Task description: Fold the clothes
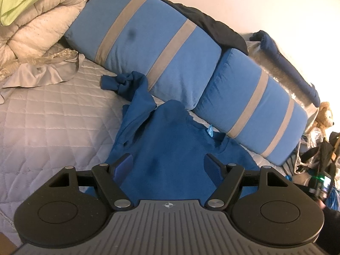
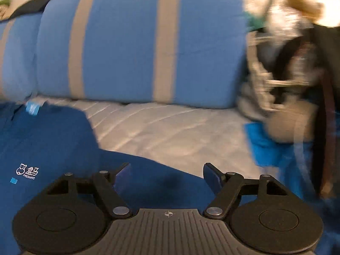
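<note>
Taking the striped blue cushions (image 1: 148,48) as the landmark: a cream duvet (image 1: 40,25) is bunched off their left end; in front of them, on the quilted bedspread (image 1: 46,127), lies the blue shirt (image 1: 165,148), its collar and label near the cushions' lower edge; its left sleeve (image 1: 131,93) is twisted and knotted up toward the cushions; a dark garment (image 1: 212,25) is draped over their top.

The left gripper (image 1: 169,165) hovers over the shirt's body with its fingers spread and nothing between them; the right gripper (image 2: 166,174), likewise spread and empty, sits above the shirt's right edge, in front of the right-hand cushion; that view is blurred, so whether either touches the cloth I cannot tell.

The step in hand seems to be flattening the shirt before any fold; done well, that means untangling the bunched sleeve first, drawing it straight away from the cushions, then pinching a single layer at shoulder and hem so the cloth pulls taut without dragging the bedspread; a teddy bear (image 1: 325,114) and clutter lie past the cushions' right end.
</note>
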{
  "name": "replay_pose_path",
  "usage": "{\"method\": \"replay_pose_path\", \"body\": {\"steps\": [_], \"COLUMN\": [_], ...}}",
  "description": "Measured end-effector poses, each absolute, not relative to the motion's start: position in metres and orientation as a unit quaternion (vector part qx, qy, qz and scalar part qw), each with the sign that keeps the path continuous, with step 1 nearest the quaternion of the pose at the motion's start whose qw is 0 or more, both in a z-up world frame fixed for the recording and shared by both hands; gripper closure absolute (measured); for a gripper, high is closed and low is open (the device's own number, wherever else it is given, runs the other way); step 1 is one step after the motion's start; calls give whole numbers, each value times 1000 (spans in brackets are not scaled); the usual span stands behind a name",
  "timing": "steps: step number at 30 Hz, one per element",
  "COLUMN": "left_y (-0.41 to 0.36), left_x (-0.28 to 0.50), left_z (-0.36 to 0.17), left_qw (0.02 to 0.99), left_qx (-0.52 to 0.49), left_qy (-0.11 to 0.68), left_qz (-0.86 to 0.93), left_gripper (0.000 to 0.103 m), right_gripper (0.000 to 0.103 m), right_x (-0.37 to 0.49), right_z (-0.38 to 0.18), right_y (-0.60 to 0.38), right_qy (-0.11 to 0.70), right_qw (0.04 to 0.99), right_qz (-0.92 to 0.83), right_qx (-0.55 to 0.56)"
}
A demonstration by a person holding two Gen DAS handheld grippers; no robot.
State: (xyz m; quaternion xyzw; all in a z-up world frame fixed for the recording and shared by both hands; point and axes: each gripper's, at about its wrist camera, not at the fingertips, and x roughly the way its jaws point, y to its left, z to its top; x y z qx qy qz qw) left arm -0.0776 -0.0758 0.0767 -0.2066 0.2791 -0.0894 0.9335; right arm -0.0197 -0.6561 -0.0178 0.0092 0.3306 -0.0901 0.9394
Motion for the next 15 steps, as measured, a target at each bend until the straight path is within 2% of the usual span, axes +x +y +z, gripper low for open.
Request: {"method": "replay_pose_path", "body": {"steps": [2, 4, 7, 9, 10, 15], "left_y": [-76, -76, -76, -76, -76, -75], "left_x": [-77, -77, -77, -77, -77, -77], "left_z": [76, 76, 76, 76, 76, 75], "left_qw": [933, 933, 933, 933, 933, 932], "left_qx": [-207, -209, -209, -208, -208, -210], "left_qy": [280, 280, 281, 281, 282, 280], "left_qz": [-88, -87, -86, -87, -88, -90], "left_gripper": [30, 30, 30, 30, 30, 30], "right_gripper": [31, 37, 61, 93, 97, 96], "right_x": [4, 22, 35, 32, 28, 13], "right_z": [-28, -41, -52, -48, -43, -24], "right_y": [-650, -648, -643, -641, -640, -648], "right_qy": [346, 367, 382, 374, 364, 324], "right_qw": [935, 927, 921, 925, 928, 932], "right_qz": [-81, -73, -70, -68, -74, -152], "right_qx": [7, 1, -16, -21, -27, -62]}}
